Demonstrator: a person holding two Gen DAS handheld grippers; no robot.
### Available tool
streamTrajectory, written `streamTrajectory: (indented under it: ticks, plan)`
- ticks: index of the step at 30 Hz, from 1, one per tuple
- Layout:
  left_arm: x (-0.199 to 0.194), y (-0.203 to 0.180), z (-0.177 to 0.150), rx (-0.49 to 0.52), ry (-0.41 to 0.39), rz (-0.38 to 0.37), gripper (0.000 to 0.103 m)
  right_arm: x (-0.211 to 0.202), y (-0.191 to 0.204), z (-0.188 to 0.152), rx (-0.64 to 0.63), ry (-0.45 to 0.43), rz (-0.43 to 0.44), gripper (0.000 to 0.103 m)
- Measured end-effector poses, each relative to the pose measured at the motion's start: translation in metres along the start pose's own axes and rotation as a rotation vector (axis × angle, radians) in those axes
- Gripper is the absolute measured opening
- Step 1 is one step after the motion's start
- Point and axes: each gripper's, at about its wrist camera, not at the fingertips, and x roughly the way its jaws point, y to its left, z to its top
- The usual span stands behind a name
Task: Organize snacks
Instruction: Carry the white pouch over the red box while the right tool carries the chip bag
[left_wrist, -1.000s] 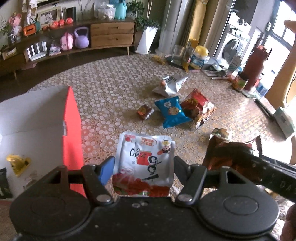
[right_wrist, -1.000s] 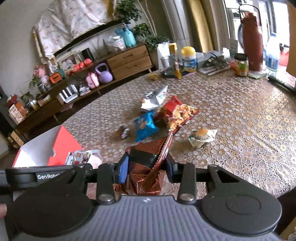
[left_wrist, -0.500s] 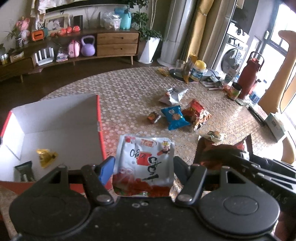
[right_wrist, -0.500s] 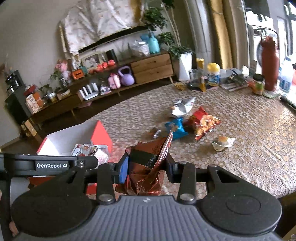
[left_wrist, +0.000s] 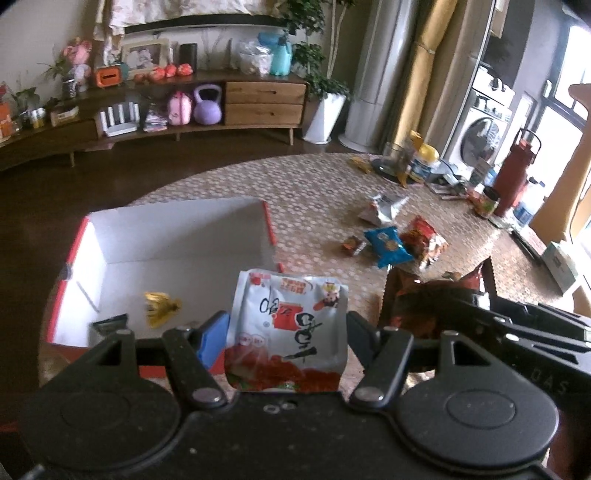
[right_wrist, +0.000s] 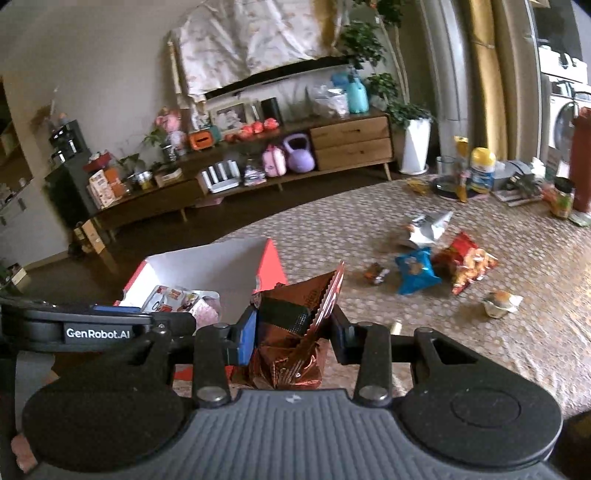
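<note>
My left gripper (left_wrist: 286, 326) is shut on a white and red snack pouch (left_wrist: 288, 328), held over the right near edge of an open red box (left_wrist: 74, 251) with a white inside. The box holds a yellow packet (left_wrist: 159, 308) and a dark packet (left_wrist: 109, 325). My right gripper (right_wrist: 293, 326) is shut on a crumpled brown foil snack bag (right_wrist: 295, 332), just right of the left gripper and near the box (right_wrist: 273, 258). The brown bag also shows in the left wrist view (left_wrist: 424, 295).
On the patterned tablecloth (right_wrist: 480, 350) lie a blue bag (right_wrist: 415, 273), a red chip bag (right_wrist: 467, 264), a silver packet (right_wrist: 424, 227), a small dark wrapper (right_wrist: 376, 273) and a small bun pack (right_wrist: 500, 301). Jars, a bottle and a red flask (left_wrist: 515, 173) stand at the far right.
Both grippers have risen and drawn back with their snacks. The left gripper has swung left, so the inside of the box has come into view.
</note>
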Motion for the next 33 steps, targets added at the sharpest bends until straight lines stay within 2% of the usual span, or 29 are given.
streamTrajectory:
  ticks: [11, 18, 33]
  plan:
    - [-0.011, 0.060, 0.004, -0.056, -0.016, 0.077, 0.067, 0.024, 0.048, 0.008, -0.050, 0.018, 0.065, 0.039]
    - [-0.015, 0.096, 0.011, -0.089, -0.035, 0.126, 0.067, 0.046, 0.074, 0.012, -0.080, 0.032, 0.077, 0.039]
    - [0.022, 0.151, 0.020, -0.134, -0.004, 0.203, 0.067, 0.110, 0.093, 0.020, -0.095, 0.081, 0.046, 0.039]
